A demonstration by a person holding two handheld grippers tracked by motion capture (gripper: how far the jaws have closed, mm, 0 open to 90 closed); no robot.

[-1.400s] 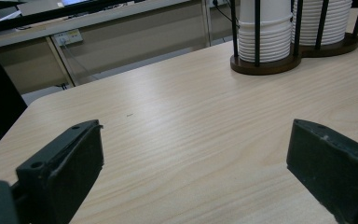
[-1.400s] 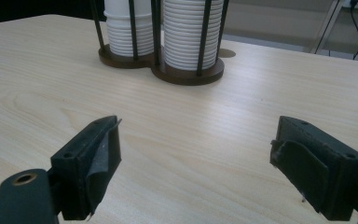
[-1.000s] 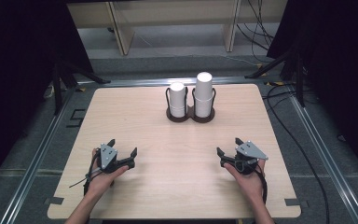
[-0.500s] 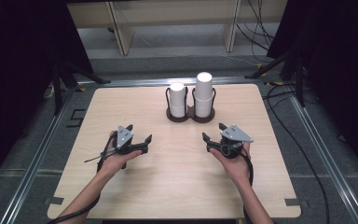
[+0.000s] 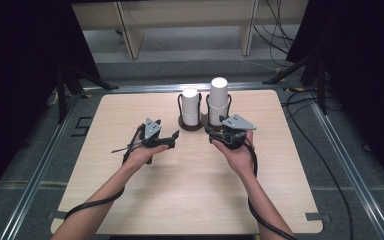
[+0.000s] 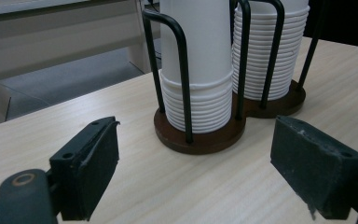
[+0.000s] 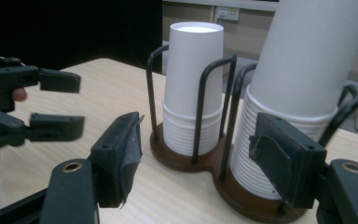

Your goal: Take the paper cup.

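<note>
Both hands have advanced up the pale wooden table (image 5: 130,200) toward the dark wire-and-wood holder (image 5: 190,125) with two white paper-cup stacks at its far middle, the left gripper (image 5: 172,137) and right gripper (image 5: 209,131) narrowing their empty jaws, so the approach is underway and next comes closing on a stack.

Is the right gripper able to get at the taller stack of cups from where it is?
Probably yes. The right gripper is close in front of the taller stack, jaws open, nothing between them. The wire holder rings the lower cups, but the upper part stands free.
</note>
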